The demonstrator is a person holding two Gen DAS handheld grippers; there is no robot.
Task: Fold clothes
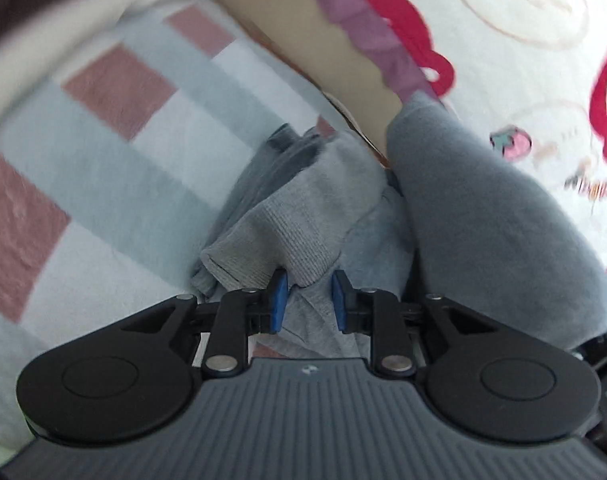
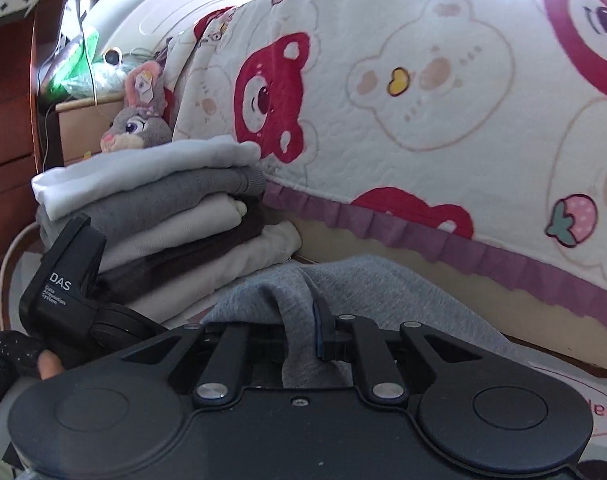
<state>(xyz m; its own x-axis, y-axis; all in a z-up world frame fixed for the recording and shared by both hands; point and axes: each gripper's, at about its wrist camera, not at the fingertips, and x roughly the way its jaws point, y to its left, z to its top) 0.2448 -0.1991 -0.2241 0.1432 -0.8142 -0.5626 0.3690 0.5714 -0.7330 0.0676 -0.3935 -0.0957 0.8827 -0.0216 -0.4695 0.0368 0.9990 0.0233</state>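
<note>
Beside the bear-print quilt [image 2: 443,92], both tools pinch the grey garment [image 1: 303,220]: left tool [image 1: 308,298], right tool [image 2: 303,332].

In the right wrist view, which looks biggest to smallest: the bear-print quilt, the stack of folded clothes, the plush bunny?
1. White bear-print quilt
2. Stack of folded clothes
3. Grey plush bunny, though it sits farther back, so its true size is unsure.

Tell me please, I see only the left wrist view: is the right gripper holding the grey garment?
Observer: Yes, the right gripper pinches a raised fold of the grey garment.
Operator: Where is the finished pile?
Observer: A stack of folded clothes lies to the left of that gripper, beside the bear-print quilt.
Operator: Is anything behind the pile?
Observer: A plush rabbit sits behind it.
</note>
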